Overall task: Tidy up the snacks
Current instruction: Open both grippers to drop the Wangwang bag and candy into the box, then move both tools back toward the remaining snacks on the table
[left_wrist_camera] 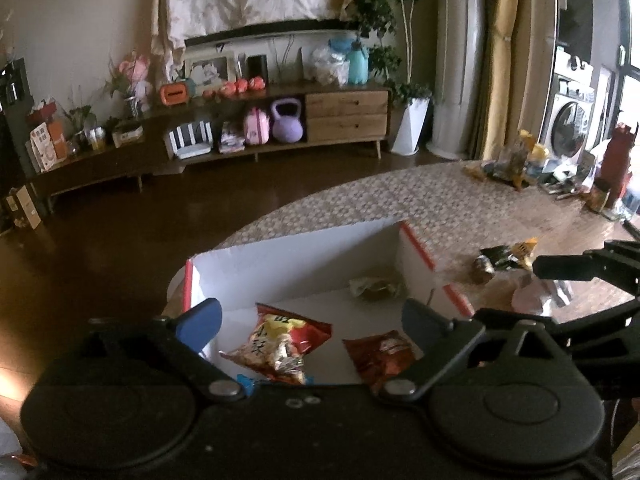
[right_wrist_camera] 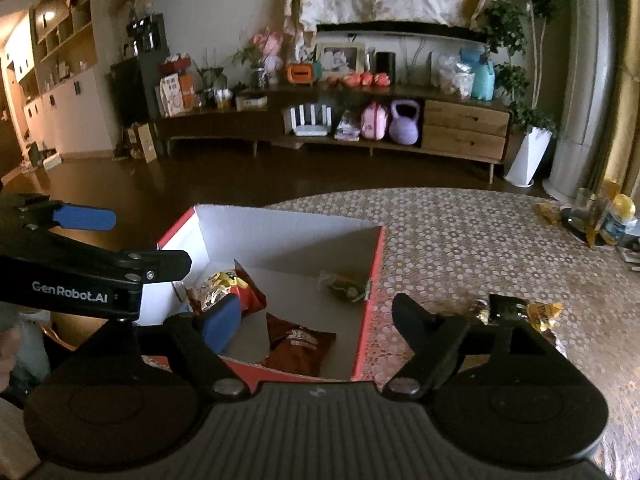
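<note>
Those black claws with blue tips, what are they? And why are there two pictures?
They are two grabbers that a person holds, one in each hand. Each has a little camera looking along its fingers, so you get two pictures. One shows the left gripper, the other the right gripper. Both are open and hold nothing. Below them a box sits on a patterned table. Inside lie a red bag, a brown bag and a green packet. A black and yellow snack still lies on the table beside the box.
</note>
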`<state>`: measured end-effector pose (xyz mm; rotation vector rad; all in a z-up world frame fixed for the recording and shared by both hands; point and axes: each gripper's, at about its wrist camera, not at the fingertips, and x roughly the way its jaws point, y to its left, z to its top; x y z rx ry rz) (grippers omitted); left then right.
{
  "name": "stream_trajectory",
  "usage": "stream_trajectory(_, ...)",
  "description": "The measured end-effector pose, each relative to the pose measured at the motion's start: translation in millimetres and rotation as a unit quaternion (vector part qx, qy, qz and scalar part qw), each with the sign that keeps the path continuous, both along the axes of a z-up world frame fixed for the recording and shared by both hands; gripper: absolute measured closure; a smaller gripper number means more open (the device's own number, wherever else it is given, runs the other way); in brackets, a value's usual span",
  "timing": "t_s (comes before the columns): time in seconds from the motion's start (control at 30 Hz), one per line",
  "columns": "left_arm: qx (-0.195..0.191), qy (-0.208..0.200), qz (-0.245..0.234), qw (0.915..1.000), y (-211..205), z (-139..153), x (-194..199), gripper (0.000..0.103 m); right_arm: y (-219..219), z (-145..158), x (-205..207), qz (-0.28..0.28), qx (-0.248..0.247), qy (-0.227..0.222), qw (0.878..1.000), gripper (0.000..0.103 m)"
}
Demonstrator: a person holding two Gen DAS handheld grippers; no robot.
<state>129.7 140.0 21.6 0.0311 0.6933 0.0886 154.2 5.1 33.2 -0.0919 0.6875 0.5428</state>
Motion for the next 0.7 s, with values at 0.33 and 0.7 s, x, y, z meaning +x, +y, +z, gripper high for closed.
stream_trajectory(0.33, -0.011, -0.046, -0.017, 0.9988, -34.1, 12.4, -19.2, 0.0, -43.3, 13.9, -23.2, -0.021, 0.034, -0.018, 0.999, 0.01)
stream_trajectory(0.7, -0.023, -0.065, -0.047, 0.9965, -80.2, 5.7, -29.4, 0.0, -107.2, 15.0, -44.4, -0.047, 0.041, -0.036, 0.997, 0.004)
